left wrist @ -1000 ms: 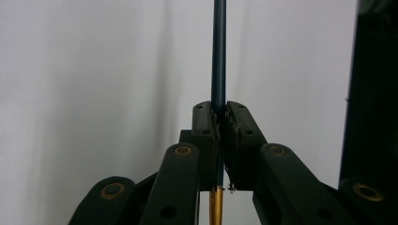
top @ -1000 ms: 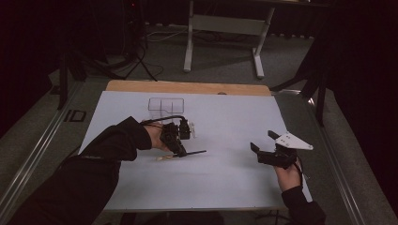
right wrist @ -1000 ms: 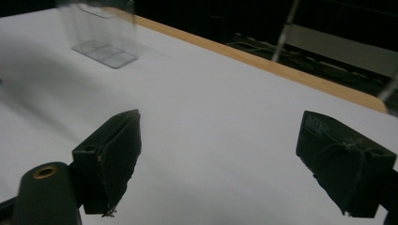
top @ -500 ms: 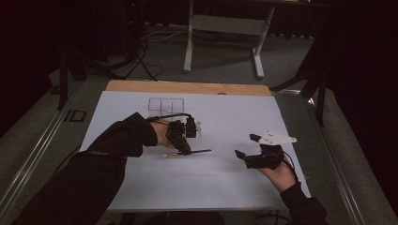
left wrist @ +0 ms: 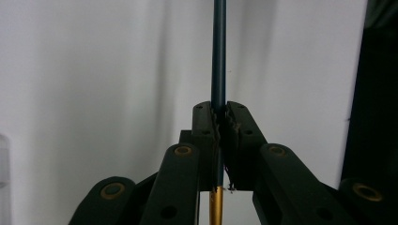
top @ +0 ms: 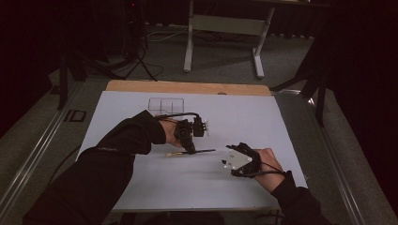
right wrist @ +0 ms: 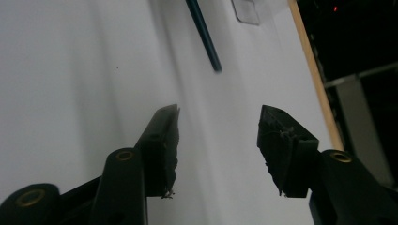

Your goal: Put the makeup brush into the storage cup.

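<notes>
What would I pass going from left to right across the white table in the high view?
Person's left sleeve → left gripper clamped on a thin paintbrush → right gripper, jaws just closing on nothing → right hand.

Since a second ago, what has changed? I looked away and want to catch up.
The right tool slid left across the table toward the free end of the thin brush, its jaws closing partway with nothing between them. The left tool stayed shut on the brush, shifting slightly right. The clear tray stayed put.
</notes>
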Action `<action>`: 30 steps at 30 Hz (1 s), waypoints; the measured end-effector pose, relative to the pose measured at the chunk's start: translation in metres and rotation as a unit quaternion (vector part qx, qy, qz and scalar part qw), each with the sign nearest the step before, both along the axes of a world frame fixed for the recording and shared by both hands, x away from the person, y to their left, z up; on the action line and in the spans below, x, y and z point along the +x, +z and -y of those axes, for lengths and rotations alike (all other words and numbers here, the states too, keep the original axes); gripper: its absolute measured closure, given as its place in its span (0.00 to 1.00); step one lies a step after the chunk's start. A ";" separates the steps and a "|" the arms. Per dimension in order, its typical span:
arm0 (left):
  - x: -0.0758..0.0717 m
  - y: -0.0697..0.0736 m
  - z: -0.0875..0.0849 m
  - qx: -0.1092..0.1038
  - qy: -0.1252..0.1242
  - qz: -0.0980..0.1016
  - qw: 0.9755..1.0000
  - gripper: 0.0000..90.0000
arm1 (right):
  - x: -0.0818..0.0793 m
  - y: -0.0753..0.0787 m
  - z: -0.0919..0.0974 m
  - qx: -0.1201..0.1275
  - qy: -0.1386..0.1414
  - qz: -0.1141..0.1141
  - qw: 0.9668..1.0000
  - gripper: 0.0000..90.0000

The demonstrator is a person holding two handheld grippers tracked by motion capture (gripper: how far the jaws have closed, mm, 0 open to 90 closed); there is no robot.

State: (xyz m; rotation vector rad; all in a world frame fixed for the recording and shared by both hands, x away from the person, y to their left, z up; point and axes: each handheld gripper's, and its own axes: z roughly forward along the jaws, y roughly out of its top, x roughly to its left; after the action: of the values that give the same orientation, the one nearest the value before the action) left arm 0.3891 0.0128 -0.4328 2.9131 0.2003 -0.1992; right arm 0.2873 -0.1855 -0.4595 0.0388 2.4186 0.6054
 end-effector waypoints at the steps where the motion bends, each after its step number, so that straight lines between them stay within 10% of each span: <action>1: 0.001 -0.001 0.003 0.001 0.002 -0.004 1.000 0.93 | -0.001 0.000 -0.003 -0.012 0.007 0.012 1.000 0.58; 13: 0.002 -0.003 0.019 0.008 0.004 -0.012 1.000 0.93 | -0.014 -0.009 -0.029 -0.084 0.048 0.087 0.991 0.68; 20: 0.000 0.001 0.028 0.003 -0.003 -0.012 1.000 0.93 | -0.018 -0.018 -0.040 -0.140 0.056 0.153 0.977 0.75; 30: -0.002 0.006 0.033 -0.016 -0.007 -0.016 1.000 0.93 | -0.015 -0.029 -0.047 -0.170 0.051 0.178 0.968 0.88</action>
State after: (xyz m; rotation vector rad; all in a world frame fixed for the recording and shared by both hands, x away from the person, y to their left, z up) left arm 0.3875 -0.0205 -0.4265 2.8821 0.1793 -0.2502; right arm 0.2719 -0.1384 -0.4882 -0.3147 2.1471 0.2110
